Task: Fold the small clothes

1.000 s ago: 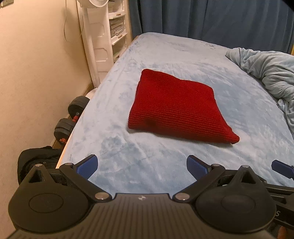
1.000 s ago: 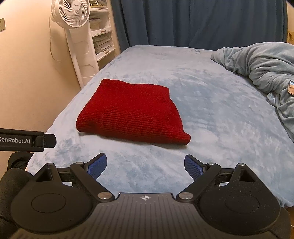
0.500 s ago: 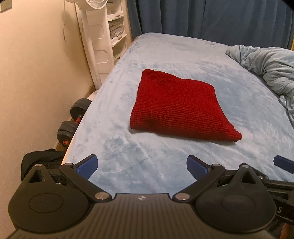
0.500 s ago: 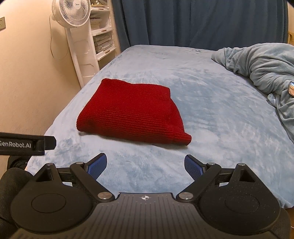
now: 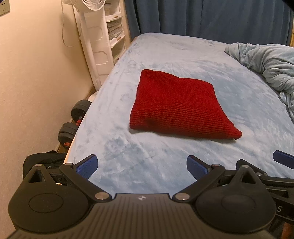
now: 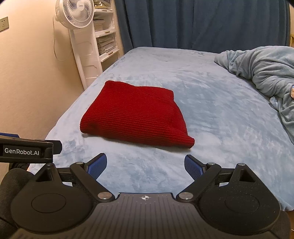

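A red knitted garment lies folded into a flat rectangle on the light blue bed; it also shows in the right wrist view. My left gripper is open and empty, held above the bed's near edge, short of the garment. My right gripper is open and empty, also short of the garment, to the right of the left one. The left gripper's body shows at the left edge of the right wrist view.
A crumpled light blue blanket lies on the bed's right side. A white standing fan and white shelves stand by the left wall. Dumbbells and a black bag lie on the floor beside the bed. Dark blue curtains hang behind.
Both grippers have drawn slightly back and up from the garment, staying open. The red garment has not moved.
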{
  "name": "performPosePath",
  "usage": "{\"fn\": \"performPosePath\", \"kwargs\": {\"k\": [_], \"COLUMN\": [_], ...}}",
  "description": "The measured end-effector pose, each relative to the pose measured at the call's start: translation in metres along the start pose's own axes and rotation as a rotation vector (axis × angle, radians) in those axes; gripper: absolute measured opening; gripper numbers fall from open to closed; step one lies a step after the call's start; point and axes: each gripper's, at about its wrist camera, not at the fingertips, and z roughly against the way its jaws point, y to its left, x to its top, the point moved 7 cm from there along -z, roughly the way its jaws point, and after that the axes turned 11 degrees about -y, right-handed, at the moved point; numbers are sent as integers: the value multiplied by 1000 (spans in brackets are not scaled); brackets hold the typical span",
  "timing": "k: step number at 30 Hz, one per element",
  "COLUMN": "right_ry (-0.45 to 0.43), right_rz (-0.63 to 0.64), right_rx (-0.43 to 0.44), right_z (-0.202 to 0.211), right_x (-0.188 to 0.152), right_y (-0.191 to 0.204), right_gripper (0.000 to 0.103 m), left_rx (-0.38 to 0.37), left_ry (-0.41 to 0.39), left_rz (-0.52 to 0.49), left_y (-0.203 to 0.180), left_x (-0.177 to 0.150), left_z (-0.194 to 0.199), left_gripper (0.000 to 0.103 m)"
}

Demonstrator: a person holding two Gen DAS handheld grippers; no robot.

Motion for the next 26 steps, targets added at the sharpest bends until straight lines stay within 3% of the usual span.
{"fn": "performPosePath", "kwargs": {"k": [26], "right_ry": [14], "right_rz": [-5], "right_rx": [14], "right_z": [0], "right_x": [-1], "right_y": [5], "right_gripper": [92], "left_rx": [4], "left_ry": [13], "left_rz": [-14], "left_y": [-2], "left_x": [-3], "left_z": [0], "left_gripper": [103]}}
